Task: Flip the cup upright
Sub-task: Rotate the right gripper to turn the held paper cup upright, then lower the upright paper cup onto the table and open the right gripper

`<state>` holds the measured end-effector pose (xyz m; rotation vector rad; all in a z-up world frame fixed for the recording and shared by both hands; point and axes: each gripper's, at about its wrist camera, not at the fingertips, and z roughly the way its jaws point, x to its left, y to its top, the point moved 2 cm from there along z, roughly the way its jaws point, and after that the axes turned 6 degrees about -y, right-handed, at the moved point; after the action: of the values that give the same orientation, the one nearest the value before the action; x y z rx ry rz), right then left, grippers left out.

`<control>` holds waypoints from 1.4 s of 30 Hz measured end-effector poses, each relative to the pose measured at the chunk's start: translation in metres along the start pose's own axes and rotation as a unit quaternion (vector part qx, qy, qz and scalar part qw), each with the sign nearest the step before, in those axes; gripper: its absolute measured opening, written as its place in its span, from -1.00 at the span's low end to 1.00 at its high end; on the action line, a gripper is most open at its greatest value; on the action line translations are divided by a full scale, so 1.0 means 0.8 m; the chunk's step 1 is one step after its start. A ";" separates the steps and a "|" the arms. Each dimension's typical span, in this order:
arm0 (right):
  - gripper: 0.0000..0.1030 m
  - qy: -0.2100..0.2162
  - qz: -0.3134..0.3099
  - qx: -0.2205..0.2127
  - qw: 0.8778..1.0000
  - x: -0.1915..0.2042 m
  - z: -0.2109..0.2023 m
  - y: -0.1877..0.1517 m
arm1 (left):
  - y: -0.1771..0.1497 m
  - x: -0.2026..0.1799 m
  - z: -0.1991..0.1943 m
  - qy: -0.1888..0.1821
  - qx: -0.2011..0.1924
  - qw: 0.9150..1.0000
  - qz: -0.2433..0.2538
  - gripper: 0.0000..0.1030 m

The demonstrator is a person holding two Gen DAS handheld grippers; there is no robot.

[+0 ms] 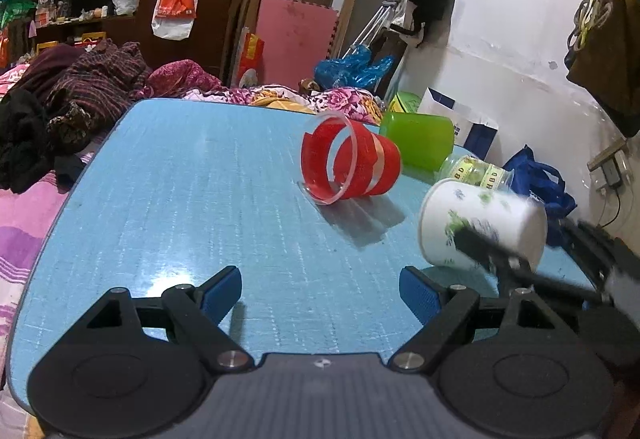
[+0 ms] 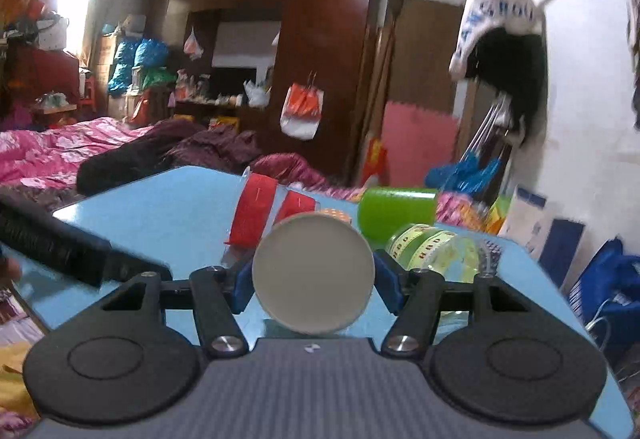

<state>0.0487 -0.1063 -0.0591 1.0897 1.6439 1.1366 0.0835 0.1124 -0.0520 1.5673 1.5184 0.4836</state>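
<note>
Right wrist view: right gripper (image 2: 314, 281) jaws clamping white cup (image 2: 314, 275) on its side, base facing camera, near counter (image 1: 180, 199) right edge. Left gripper (image 1: 320, 295) jaws gaping, holding nothing. Step: mid-flip. Next: rotating wrist until rim faces up, then setting down.

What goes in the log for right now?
right gripper: shut on white cup, tilted | left gripper: open, idle | red cup: lying down

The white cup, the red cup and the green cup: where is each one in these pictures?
white cup (image 1: 476, 223), left wrist view, on its flowered side wall.
red cup (image 1: 360, 167), left wrist view, on its outer side as it lies tipped over.
green cup (image 1: 420, 141), left wrist view, on its side wall.
</note>
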 end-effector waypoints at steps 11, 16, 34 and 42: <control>0.21 0.037 0.010 0.059 0.998 -0.012 0.005 0.012 | 0.000 -0.006 0.003 -0.003 0.005 1.000 0.007 0.71; 0.35 0.071 0.015 0.106 0.992 -0.013 0.017 0.022 | 0.001 -0.004 0.002 -0.001 0.001 1.000 0.002 0.71; 0.30 0.127 -0.018 0.236 0.963 -0.016 0.072 0.077 | 0.001 0.006 0.002 -0.001 0.001 1.000 -0.005 0.71; 0.32 0.032 0.081 0.075 0.993 -0.031 0.032 0.047 | 0.000 0.006 0.001 -0.005 0.001 1.000 -0.004 0.71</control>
<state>0.0867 -0.1157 -0.0251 1.3146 1.7395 1.1764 0.0849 0.1169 -0.0540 1.5622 1.5177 0.4697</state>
